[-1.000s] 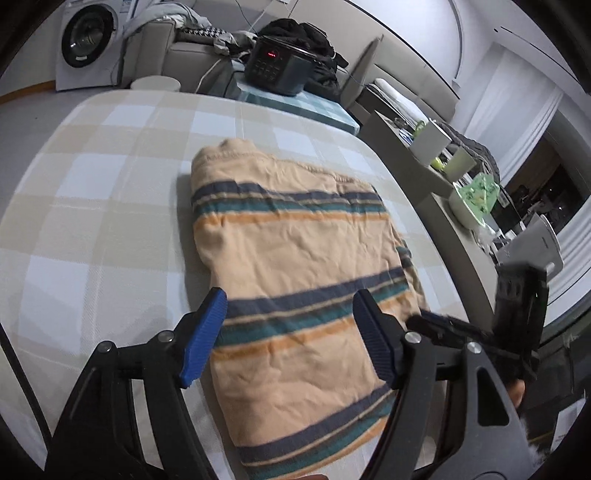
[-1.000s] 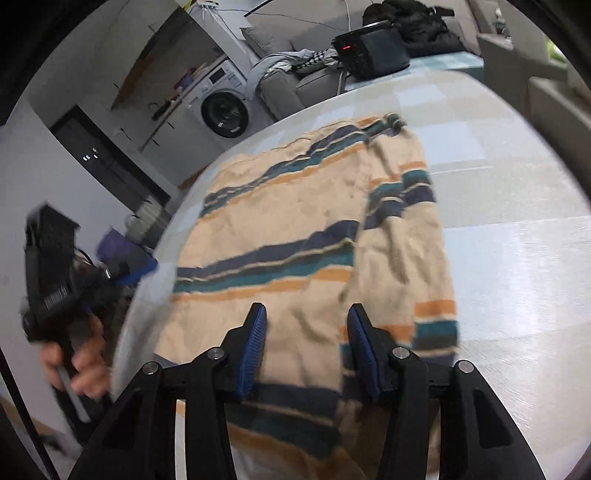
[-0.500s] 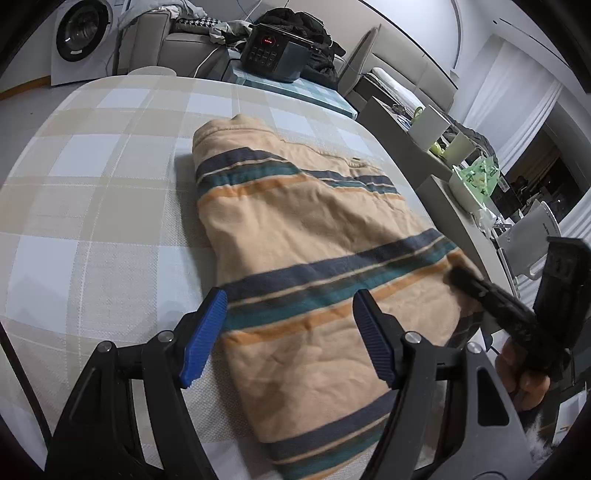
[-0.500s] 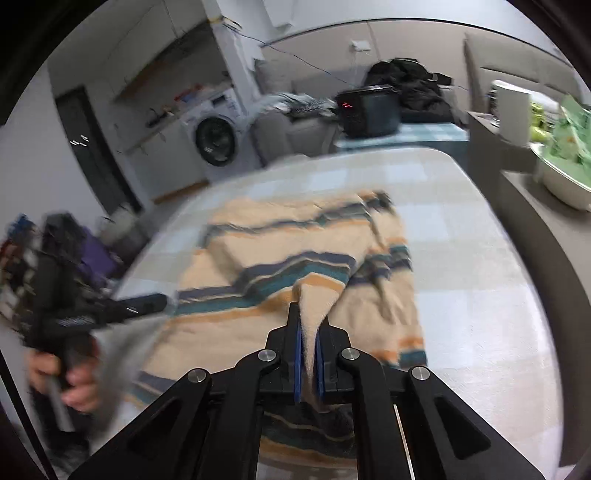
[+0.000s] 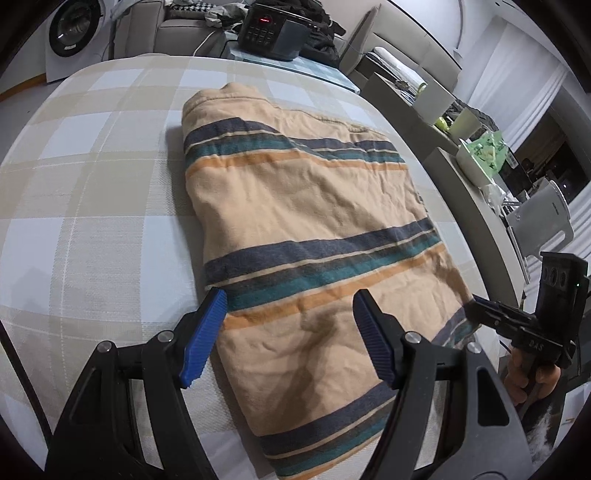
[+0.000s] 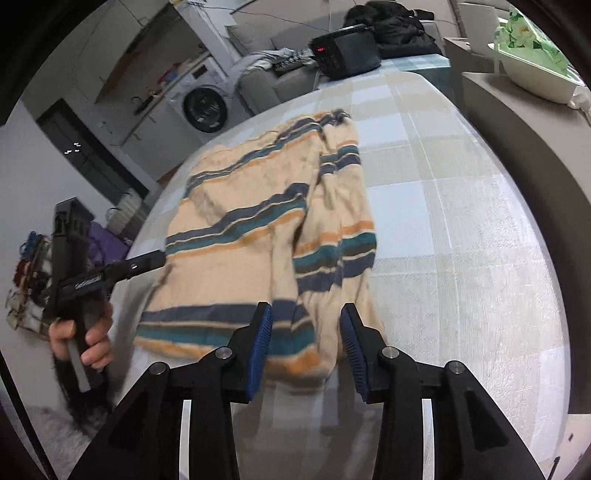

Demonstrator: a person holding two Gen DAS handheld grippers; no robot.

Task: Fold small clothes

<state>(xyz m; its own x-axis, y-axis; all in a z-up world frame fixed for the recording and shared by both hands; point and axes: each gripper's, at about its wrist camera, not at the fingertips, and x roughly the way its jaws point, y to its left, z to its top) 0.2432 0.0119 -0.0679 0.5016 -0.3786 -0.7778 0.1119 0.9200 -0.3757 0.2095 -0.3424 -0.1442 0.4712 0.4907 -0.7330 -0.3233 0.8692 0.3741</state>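
Released since the pinch, right hand-held gripper [image 6: 306, 347] gapes above striped garment [image 5: 314, 236]; left hand-held gripper [image 5: 288, 336] open too.

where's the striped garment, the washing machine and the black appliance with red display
striped garment [image 5: 295, 206], left wrist view, on its plain tan middle band
washing machine [image 6: 205, 104], right wrist view, on its round door
black appliance [image 5: 271, 27], left wrist view, on its button panel

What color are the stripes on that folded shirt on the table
Navy, teal and orange bands across the peach-tan shirt; clearest in the left wrist view.
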